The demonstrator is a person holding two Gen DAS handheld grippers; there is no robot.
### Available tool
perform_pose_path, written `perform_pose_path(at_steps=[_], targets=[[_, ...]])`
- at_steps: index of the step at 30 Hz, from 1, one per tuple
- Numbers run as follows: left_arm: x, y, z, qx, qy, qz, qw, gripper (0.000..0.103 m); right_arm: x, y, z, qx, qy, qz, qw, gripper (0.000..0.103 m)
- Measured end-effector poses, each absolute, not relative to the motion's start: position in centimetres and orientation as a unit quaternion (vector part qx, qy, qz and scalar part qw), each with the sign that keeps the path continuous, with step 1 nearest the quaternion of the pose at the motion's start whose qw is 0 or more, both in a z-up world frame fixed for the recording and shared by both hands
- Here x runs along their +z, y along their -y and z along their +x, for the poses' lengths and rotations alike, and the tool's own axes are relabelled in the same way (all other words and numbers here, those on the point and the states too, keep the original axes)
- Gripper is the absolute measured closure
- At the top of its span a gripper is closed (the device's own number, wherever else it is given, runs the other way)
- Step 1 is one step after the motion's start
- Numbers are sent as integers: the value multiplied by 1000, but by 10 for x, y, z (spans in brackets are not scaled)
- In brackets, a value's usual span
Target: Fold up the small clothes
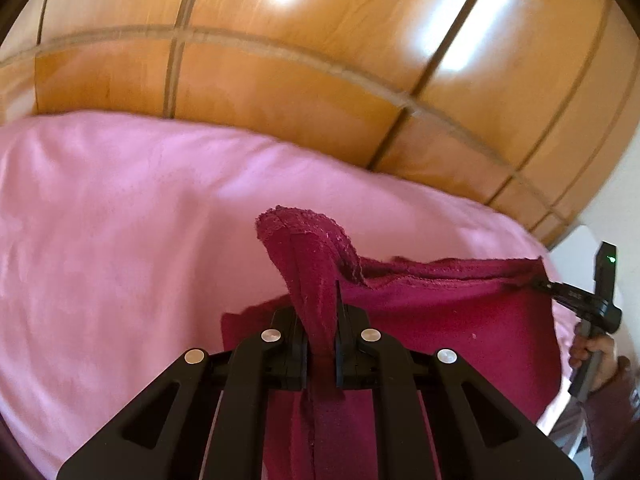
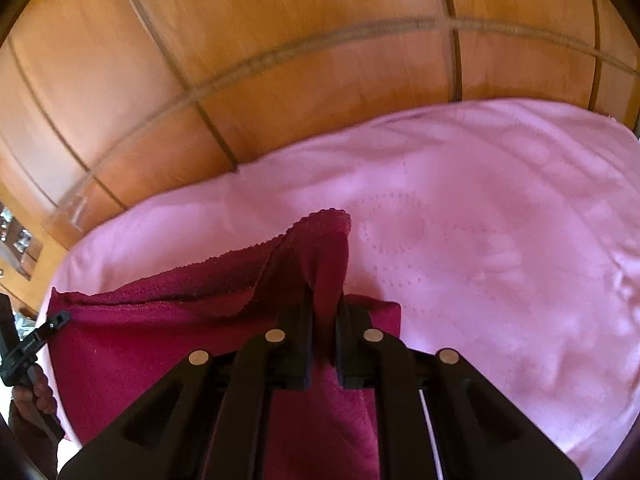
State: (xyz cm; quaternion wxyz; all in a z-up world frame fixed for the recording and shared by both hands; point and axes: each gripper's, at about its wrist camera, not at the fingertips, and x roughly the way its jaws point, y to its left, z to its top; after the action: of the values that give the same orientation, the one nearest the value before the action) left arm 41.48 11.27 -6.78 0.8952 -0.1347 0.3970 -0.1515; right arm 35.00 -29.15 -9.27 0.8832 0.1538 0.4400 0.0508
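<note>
Two grippers: both are clamped on one dark red cloth (image 1: 440,312), each holding a corner of its raised edge.
Left gripper (image 1: 320,320): jaws nearly together, a bunched corner of cloth pinched between them and standing up past the fingertips.
Right gripper (image 2: 324,320): jaws nearly together, the opposite corner pinched in the same way.
Cross-check: the right gripper also shows at the right edge of the left wrist view, gripping the far corner, with the person's hand (image 1: 596,356) on its handle.
Cloth location: over the pink bed cover (image 1: 120,220), near the person's side, with the wooden panelling (image 1: 280,80) behind the bed.
Cloth state: the held edge is lifted and stretched between the grippers; the rest hangs below it, and whether its lower part rests on the bed cover cannot be told.
Long axis: judged to run along the stretched edge, from one gripper to the other, roughly parallel to the panelling.
Facing: the hemmed edge is uppermost; the body falls away beneath it.
Step in hand: judged to be carrying the held edge across to make a fold.
Technique: keep both grippers level and evenly spaced so the edge stays taut and straight.
Technique: lay the edge down square with the opposite edge before opening either gripper.
Risk: uneven travel would probably skew the fold or wrinkle the cloth.
</note>
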Motion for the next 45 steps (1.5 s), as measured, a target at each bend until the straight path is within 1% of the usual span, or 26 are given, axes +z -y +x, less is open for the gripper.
perform_pose_path(at_steps=[3,4,5,7,9,10,16,21,22,23,24,25,26,27,29,30,35,36,37,38,40,42,44,45], targets=[[-96,-113,440,-119,-437,-141,880,95,-120,293,368,38,-473,156,867,94],[-108,-110,447,-102,-454,-132,875,95,-124,294,370,35,-477,159,863,89],[-114,-109,449,-102,-463,-131,871,95,-124,297,369,36,-477,164,863,87],[-112,-108,444,-105,-456,-125,875,95,-118,305,360,46,-469,178,864,71],[-104,-115,434,-115,-453,-135,874,89,-109,313,344,59,-456,184,869,63],[-101,-119,428,-117,-452,-138,874,89,-105,317,334,66,-452,187,870,61],[-84,-132,363,-148,-429,-137,881,89,-92,338,236,123,-448,197,863,62],[-91,-128,304,-161,-436,-127,876,89,-97,340,160,167,-460,190,851,61],[-93,-128,295,-164,-438,-130,874,83,-100,338,153,170,-463,188,849,61],[-97,-130,287,-167,-441,-138,871,74,-105,336,148,169,-467,185,848,60],[-99,-131,279,-168,-441,-149,869,56,-109,334,148,166,-470,183,848,60],[-102,-134,271,-166,-440,-163,867,52,-113,331,150,166,-471,182,847,60],[-105,-136,265,-167,-441,-172,865,52,-117,327,151,168,-473,182,846,60],[-107,-136,263,-167,-443,-177,863,52,-121,322,154,171,-476,176,845,61],[-111,-138,256,-165,-444,-192,860,52,-125,312,157,171,-483,150,845,83],[-112,-139,254,-166,-446,-195,858,52,-124,306,158,160,-491,125,847,90],[-112,-137,245,-163,-444,-179,863,52,-102,326,150,143,-465,107,867,95],[-112,-137,244,-164,-443,-173,864,52,-110,334,153,130,-474,113,864,98],[-113,-137,243,-166,-442,-165,866,52,-120,337,157,115,-486,117,858,103],[-114,-137,242,-167,-443,-160,866,52,-135,339,162,87,-503,107,853,103],[-116,-138,239,-173,-447,-155,864,52,-150,344,166,84,-510,134,846,103],[-114,-140,234,-182,-448,-150,862,51,-148,351,163,82,-497,165,848,103],[-112,-142,224,-187,-446,-142,864,47,-143,355,157,75,-493,161,852,103],[-112,-144,222,-191,-445,-143,863,46,-140,356,155,75,-493,160,852,101]])
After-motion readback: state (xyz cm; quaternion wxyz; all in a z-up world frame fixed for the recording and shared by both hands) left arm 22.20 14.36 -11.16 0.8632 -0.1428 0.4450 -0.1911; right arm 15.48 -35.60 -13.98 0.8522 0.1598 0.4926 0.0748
